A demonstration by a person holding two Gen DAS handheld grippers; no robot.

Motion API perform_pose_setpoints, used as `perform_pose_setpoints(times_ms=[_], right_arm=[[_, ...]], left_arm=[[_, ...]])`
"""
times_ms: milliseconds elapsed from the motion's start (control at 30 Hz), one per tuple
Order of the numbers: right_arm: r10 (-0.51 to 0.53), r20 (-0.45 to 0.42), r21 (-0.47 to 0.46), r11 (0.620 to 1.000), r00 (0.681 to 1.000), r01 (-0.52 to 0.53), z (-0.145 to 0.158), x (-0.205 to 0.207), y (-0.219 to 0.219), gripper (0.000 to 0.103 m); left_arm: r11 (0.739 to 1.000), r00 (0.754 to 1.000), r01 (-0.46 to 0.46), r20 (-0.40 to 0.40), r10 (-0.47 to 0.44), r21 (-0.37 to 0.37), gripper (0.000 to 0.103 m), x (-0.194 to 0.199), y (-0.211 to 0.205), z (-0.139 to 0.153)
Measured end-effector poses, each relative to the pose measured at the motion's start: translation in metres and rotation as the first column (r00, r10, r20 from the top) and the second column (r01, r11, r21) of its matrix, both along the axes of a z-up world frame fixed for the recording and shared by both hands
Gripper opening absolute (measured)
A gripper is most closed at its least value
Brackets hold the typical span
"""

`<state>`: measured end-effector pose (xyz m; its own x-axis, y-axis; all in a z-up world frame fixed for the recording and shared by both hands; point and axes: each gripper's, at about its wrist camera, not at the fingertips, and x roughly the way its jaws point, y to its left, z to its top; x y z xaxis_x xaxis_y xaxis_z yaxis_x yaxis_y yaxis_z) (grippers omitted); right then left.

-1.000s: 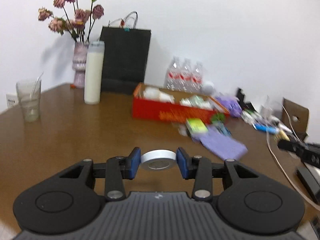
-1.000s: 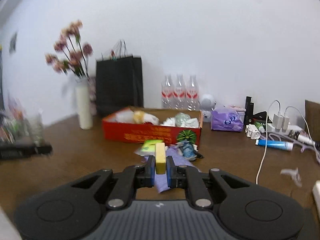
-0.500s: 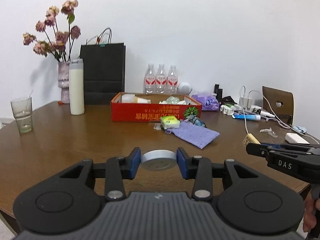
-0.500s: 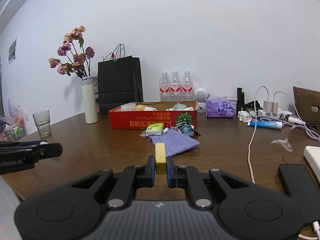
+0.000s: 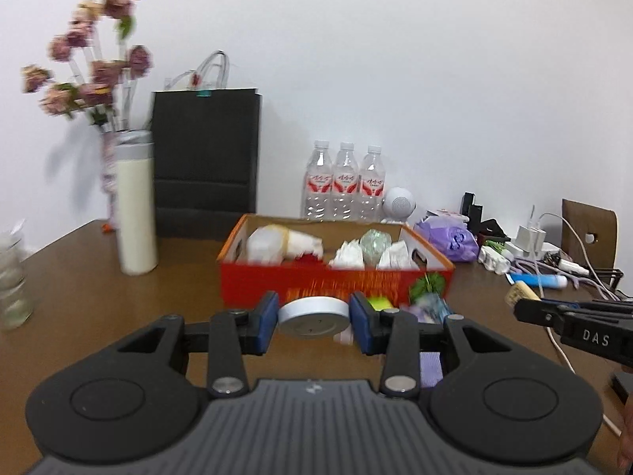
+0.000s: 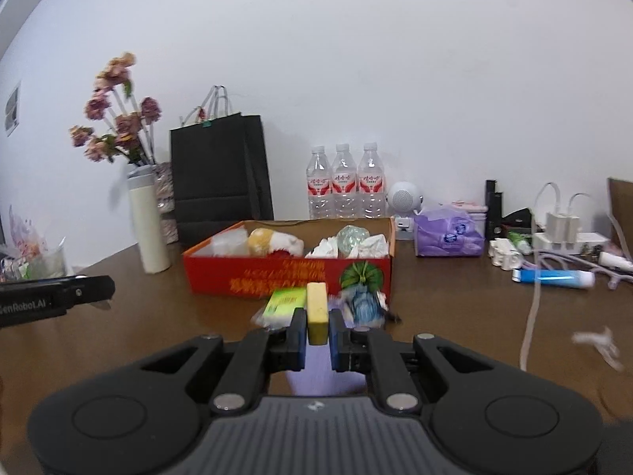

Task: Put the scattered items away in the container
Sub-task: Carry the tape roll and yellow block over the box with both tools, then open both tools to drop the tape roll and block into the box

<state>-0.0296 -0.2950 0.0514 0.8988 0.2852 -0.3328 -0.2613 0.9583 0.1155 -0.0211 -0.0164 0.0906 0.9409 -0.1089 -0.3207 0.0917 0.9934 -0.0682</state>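
An open red cardboard box [image 5: 332, 285] [image 6: 285, 277] holds white wrapped packets, a yellow-topped bundle and a clear green ball. My left gripper [image 5: 314, 316] is shut on a flat white round tin [image 5: 314, 314], held just short of the box's front wall. My right gripper [image 6: 317, 326] is shut on a small yellow block [image 6: 317, 308], also in front of the box. On the table by the box front lie a green-yellow packet [image 6: 283, 304], a blue-green wrapped item [image 6: 362, 304] and a purple cloth [image 6: 316, 380], partly hidden by the fingers.
Behind the box stand a black paper bag [image 5: 205, 166], three water bottles [image 5: 344, 182], a cream tumbler [image 5: 136, 206] and a flower vase. On the right are a purple tissue pack [image 6: 449, 231], a white speaker, chargers, cables and a blue tube [image 6: 554, 277]. A glass [image 5: 12, 277] stands at the left.
Both grippers pulled back from the box, then came forward again, so the red box looks much nearer than half a second ago. Each keeps its hold on its item.
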Motion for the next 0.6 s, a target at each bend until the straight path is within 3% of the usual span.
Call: perform_pose_setpoints(times_ms=[167, 233, 300, 467, 567, 600], right_arm=[[0.067, -0.052, 0.056, 0.996, 0.996, -0.064, 0.036, 0.130, 0.016, 0.010], [0.048, -0.070, 0.019, 0.999, 0.996, -0.047, 0.051, 0.185, 0.028, 0.010], [0.039, -0.099, -0.028, 0.999, 0.994, -0.042, 0.058, 0.223, 0.038, 0.010], [0.047, -0.250, -0.072, 0.995, 0.967, -0.067, 0.048, 0.298, 0.052, 0.010], [0.055, -0.362, -0.049, 0.996, 0.931, -0.077, 0.029, 0.335, 0.056, 0.010], [0.044, -0.395, -0.052, 0.996, 0.918, -0.070, 0.022, 0.345, 0.057, 0.010]], left_arm=[[1.000, 0.999, 0.018, -0.047, -0.019, -0.014, 0.040, 0.137, -0.023, 0.033], [1.000, 0.997, 0.019, -0.079, -0.019, 0.000, 0.040, 0.183, -0.030, 0.040], [0.998, 0.989, 0.046, -0.142, -0.050, -0.031, 0.040, 0.227, -0.034, 0.042], [0.996, 0.946, 0.050, -0.316, -0.069, -0.068, 0.041, 0.315, -0.040, 0.020], [1.000, 0.912, 0.021, -0.410, -0.027, -0.019, 0.041, 0.358, -0.049, -0.005], [1.000, 0.890, 0.026, -0.455, -0.026, -0.005, 0.041, 0.371, -0.051, -0.012]])
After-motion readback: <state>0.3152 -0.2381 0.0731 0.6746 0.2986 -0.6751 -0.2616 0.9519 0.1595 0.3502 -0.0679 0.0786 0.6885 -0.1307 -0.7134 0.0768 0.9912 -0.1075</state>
